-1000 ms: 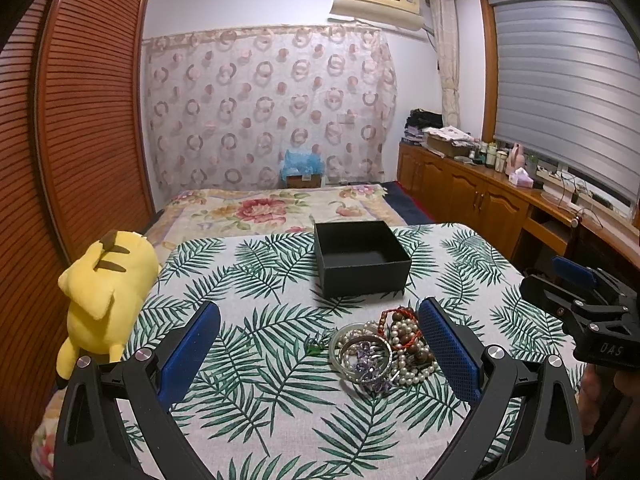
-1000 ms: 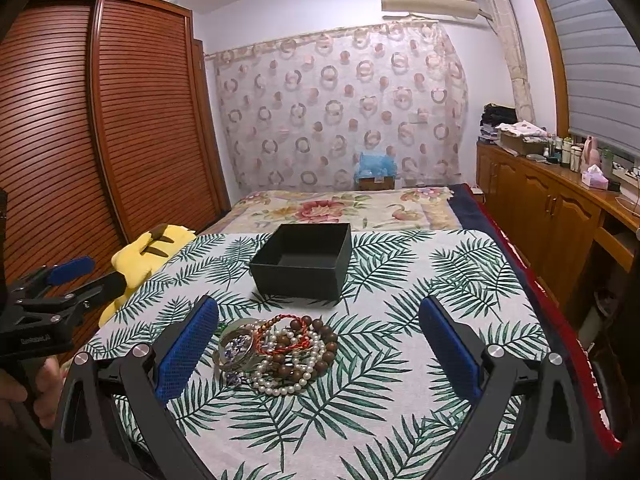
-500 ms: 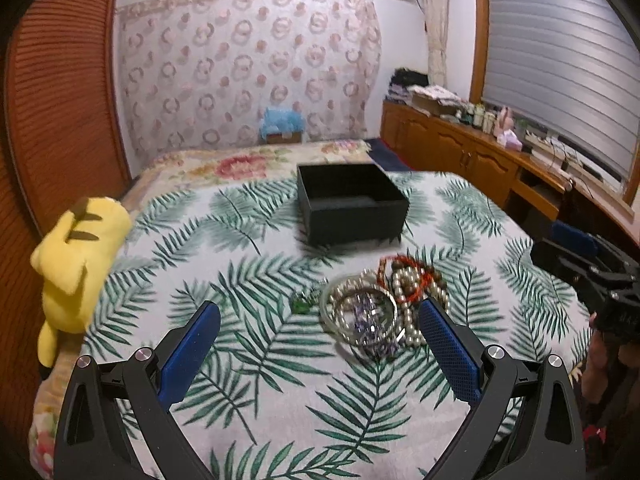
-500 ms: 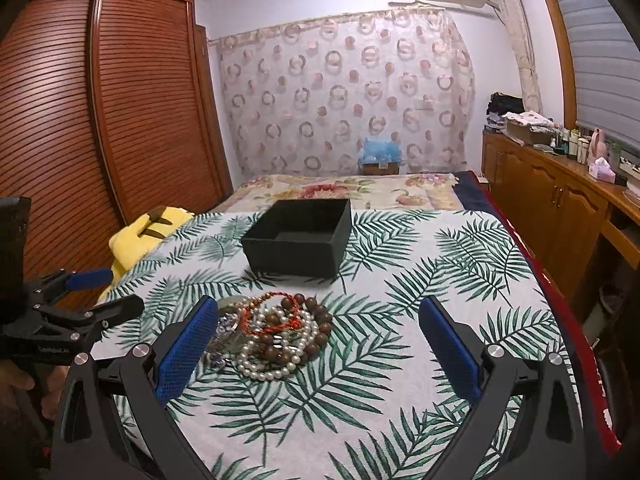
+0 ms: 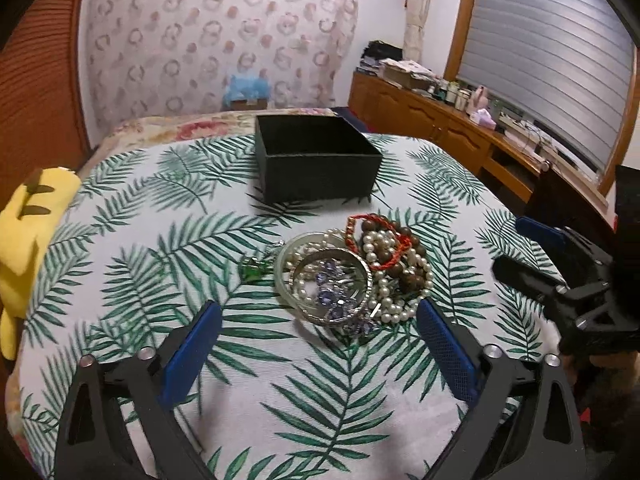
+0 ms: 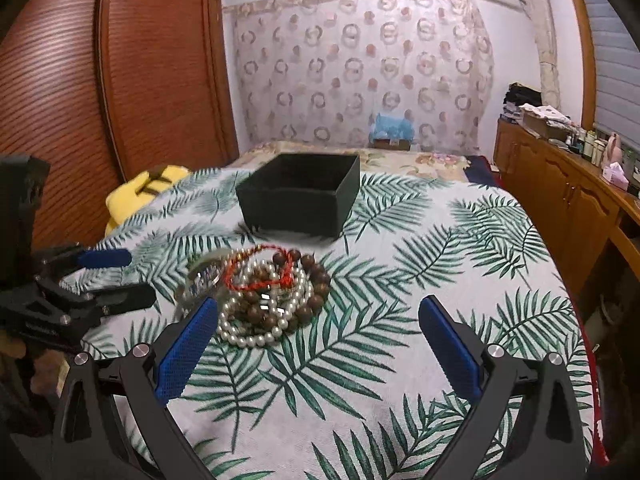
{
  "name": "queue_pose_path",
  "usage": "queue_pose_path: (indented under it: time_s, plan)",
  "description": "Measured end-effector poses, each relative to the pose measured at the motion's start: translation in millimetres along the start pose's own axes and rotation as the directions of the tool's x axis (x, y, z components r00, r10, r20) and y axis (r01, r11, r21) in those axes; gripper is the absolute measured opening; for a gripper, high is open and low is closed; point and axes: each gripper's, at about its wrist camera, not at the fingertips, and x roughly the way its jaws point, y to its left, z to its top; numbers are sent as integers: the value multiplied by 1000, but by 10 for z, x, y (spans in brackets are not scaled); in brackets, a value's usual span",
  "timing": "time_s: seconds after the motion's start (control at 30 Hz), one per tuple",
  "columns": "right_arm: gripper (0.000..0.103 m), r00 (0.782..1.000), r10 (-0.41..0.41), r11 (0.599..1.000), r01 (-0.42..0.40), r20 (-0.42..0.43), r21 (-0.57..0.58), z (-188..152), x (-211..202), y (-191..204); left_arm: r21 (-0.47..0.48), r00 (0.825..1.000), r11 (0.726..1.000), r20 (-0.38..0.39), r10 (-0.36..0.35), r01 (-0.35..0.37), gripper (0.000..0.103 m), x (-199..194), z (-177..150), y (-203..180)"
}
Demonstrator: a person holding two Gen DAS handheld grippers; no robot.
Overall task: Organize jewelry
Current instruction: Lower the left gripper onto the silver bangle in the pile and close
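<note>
A pile of jewelry (image 5: 352,276) lies on the palm-leaf cloth: pearl strands, brown wooden beads, a red cord bracelet, a pale bangle, a silver bangle with purple stones. It also shows in the right wrist view (image 6: 268,300). A small green piece (image 5: 251,269) lies just left of it. An open black box (image 5: 316,164) stands behind the pile, also seen in the right wrist view (image 6: 300,196). My left gripper (image 5: 320,344) is open and empty, just short of the pile. My right gripper (image 6: 318,344) is open and empty, with the pile by its left finger.
A yellow plush toy (image 5: 24,232) lies at the cloth's left edge. A wooden wardrobe (image 6: 120,80) stands on the left, a wooden cabinet (image 6: 568,196) with clutter along the right. The right gripper shows in the left wrist view (image 5: 560,276); the left gripper shows in the right wrist view (image 6: 80,284).
Both grippers have tilted down and moved closer to the jewelry pile, which now looks larger and nearer. Both stay open. The jewelry and box have not moved.
</note>
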Motion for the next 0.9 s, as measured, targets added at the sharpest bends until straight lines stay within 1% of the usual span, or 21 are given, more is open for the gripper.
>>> queue_pose_path:
  time_s: [0.13, 0.23, 0.33, 0.43, 0.5, 0.6, 0.67, 0.9]
  plan:
    - [101, 1000, 13, 1000, -13, -18, -4, -28, 70, -9, -16, 999, 999, -40, -33, 33, 83, 147, 23, 1]
    - [101, 999, -7, 1000, 7, -37, -20, -41, 125, -27, -37, 996, 998, -64, -58, 55, 75, 251, 45, 16]
    - [101, 998, -25, 999, 24, -51, -30, -60, 174, -45, -61, 993, 996, -93, -74, 69, 69, 350, 64, 21]
    - [101, 998, -27, 999, 26, -62, -19, -75, 211, -75, -77, 990, 995, -119, -74, 65, 63, 428, 64, 18]
    - [101, 997, -28, 1000, 27, -67, -16, -89, 220, -88, -76, 990, 996, -128, -61, 51, 63, 476, 66, 6]
    - [101, 997, -27, 1000, 26, -70, -15, -102, 226, -95, -82, 990, 996, -132, -41, 30, 56, 510, 60, 18]
    - [101, 997, -25, 1000, 24, -68, -13, -104, 225, -96, -94, 990, 995, -131, -53, 41, 50, 499, 45, 44]
    - [101, 998, -29, 999, 28, -63, -17, -85, 217, -77, -91, 990, 995, -127, -52, 41, 48, 392, 13, 98]
